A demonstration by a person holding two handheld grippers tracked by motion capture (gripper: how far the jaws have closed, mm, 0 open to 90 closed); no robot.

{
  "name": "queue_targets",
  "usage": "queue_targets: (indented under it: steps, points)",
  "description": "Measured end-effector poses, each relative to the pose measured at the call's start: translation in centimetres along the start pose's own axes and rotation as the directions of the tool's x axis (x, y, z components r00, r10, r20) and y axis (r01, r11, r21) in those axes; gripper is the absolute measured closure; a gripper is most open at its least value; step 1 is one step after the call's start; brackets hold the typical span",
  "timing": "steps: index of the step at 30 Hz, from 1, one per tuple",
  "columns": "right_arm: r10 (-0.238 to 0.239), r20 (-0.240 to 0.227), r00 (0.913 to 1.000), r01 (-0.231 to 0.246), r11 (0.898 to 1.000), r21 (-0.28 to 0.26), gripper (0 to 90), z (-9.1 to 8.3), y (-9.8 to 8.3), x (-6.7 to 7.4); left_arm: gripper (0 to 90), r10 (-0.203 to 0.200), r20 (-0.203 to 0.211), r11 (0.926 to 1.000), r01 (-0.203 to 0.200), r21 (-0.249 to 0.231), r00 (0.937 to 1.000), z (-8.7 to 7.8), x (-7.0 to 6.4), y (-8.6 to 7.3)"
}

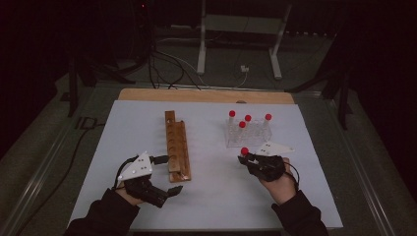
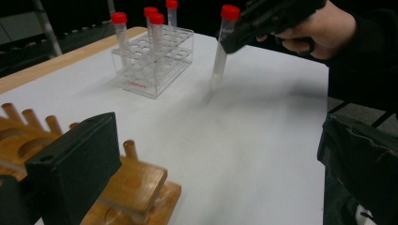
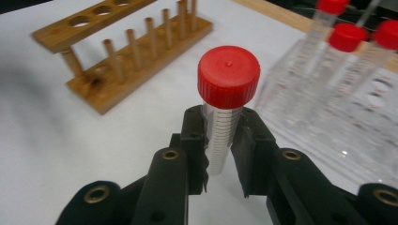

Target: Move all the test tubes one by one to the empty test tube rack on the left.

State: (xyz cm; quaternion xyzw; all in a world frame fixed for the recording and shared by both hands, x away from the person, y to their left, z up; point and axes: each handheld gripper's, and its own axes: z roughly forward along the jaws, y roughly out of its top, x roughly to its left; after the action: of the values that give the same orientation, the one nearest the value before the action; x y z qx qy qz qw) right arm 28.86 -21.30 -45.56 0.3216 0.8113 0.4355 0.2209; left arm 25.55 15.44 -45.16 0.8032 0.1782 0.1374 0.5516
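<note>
My right gripper [image 3: 224, 140] is shut on a clear tube with a red cap [image 3: 224, 108] and holds it upright above the white mat, just in front of the clear rack [image 1: 248, 135]. In the high view this gripper [image 1: 247, 158] and its tube [image 1: 244, 151] are at the right. The left gripper view has the held tube [image 2: 219, 56] hanging clear of the mat. Several more red-capped tubes [image 1: 248, 118] stand in the clear rack. My left gripper [image 1: 169, 174] is open and empty, its jaws beside the near end of the wooden rack [image 1: 177, 147].
The white mat [image 1: 216, 196] covers a wooden board [image 1: 206, 95] whose far edge shows. The wooden rack [image 2: 136, 185] has a row of pegs and holes. Beyond the table are a metal stand [image 1: 201, 54] and floor cables [image 1: 167, 69].
</note>
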Motion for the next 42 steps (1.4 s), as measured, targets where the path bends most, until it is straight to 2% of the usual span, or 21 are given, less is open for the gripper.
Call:
queue_targets:
  steps: [5, 14, 18, 22, 32, 35, 38, 39, 42]
  points:
    - [-0.026, -0.044, 0.9987, 0.026, 1.0, 0.002, 75.1, 0.2, 0.2, 1.4, 0.6, 0.012, 0.017, 0.9998, -0.013, 0.013, 0.9998, 1.5, -0.3, 1.1]
    - [-0.048, -0.085, 0.9952, 0.048, 0.999, 0.002, 75.1, 0.4, 0.5, 2.5, 1.7, 0.037, 0.044, 0.999, -0.038, 0.023, 0.9984, 4.1, -1.1, 3.1]
    - [-0.051, -0.091, 0.9946, 0.052, 0.999, 0.001, 75.1, 0.4, 0.5, 2.7, 1.8, 0.045, 0.047, 0.9985, -0.047, 0.029, 0.9979, 5.3, -1.5, 3.7]
    - [-0.061, -0.097, 0.9934, 0.061, 0.998, 0.006, 75.1, 0.5, 0.5, 2.9, 1.8, 0.048, 0.068, 0.9984, -0.05, 0.029, 0.9965, 6.4, -1.9, 4.3]
    - [-0.071, -0.115, 0.9908, 0.072, 0.997, 0.007, 75.1, 0.7, 0.5, 3.5, 7.6, 0.056, 0.06, 0.998, -0.057, 0.026, 0.9967, 8.7, -2.4, 5.9]
    - [-0.072, -0.12, 0.9901, 0.074, 0.997, 0.008, 75.1, 0.7, 0.5, 3.6, 15.8, 0.064, 0.059, 0.9975, -0.065, 0.026, 0.9962, 9.2, -2.5, 6.1]
    - [-0.072, -0.123, 0.9898, 0.074, 0.997, 0.007, 75.1, 0.7, 0.4, 3.6, 17.3, 0.064, 0.061, 0.9975, -0.065, 0.025, 0.9961, 9.6, -2.4, 6.2]
    - [-0.075, -0.123, 0.9896, 0.076, 0.997, 0.009, 75.1, 0.7, 0.4, 3.6, 22.5, 0.063, 0.06, 0.9976, -0.064, 0.025, 0.9962, 9.7, -2.4, 6.2]
    - [-0.074, -0.127, 0.9892, 0.076, 0.997, 0.011, 75.1, 0.8, 0.4, 3.7, 29.8, 0.054, 0.057, 0.9982, -0.056, 0.024, 0.9969, 10.2, -2.3, 6.2]
